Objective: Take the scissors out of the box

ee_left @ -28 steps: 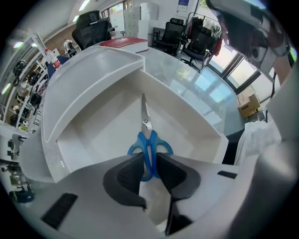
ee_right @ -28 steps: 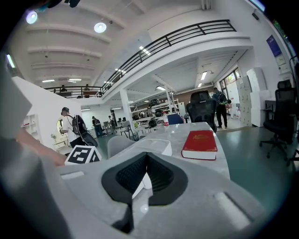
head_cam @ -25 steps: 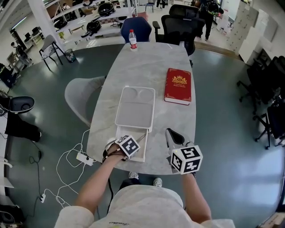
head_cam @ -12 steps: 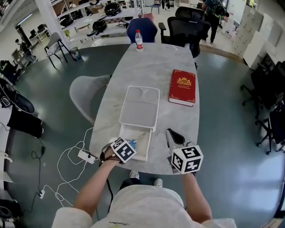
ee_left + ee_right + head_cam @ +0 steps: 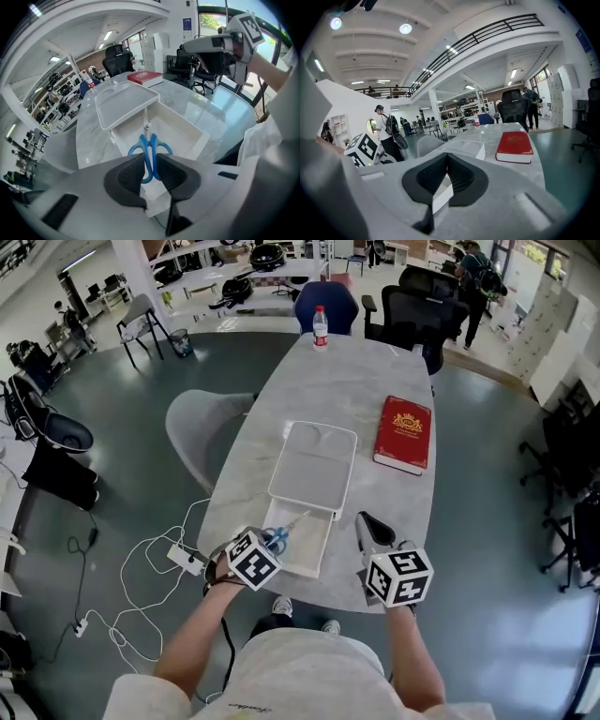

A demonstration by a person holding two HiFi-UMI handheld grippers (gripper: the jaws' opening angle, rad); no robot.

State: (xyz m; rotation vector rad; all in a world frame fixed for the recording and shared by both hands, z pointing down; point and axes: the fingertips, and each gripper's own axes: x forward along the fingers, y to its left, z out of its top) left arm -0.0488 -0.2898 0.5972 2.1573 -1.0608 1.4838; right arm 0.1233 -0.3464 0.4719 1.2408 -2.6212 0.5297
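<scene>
The scissors [image 5: 279, 536], blue-handled with steel blades, hang tilted over the open white box [image 5: 323, 542] at the table's near edge. My left gripper [image 5: 266, 546] is shut on their handles. In the left gripper view the blue loops [image 5: 149, 150] sit between the dark pads, with the blades pointing away over the box [image 5: 194, 136]. The box's lid [image 5: 314, 470] lies just beyond it. My right gripper [image 5: 367, 521] hovers to the right of the box, shut with nothing in it; its pads [image 5: 461, 176] meet.
A red book [image 5: 405, 434] lies on the right side of the marble table [image 5: 352, 381], and a water bottle [image 5: 321, 327] stands at its far end. A grey chair [image 5: 202, 423] is at the left, with a power strip and cables [image 5: 183, 559] on the floor.
My left gripper has risen out of the box with the scissors in it, and the blades now show above the box. The right gripper has barely shifted.
</scene>
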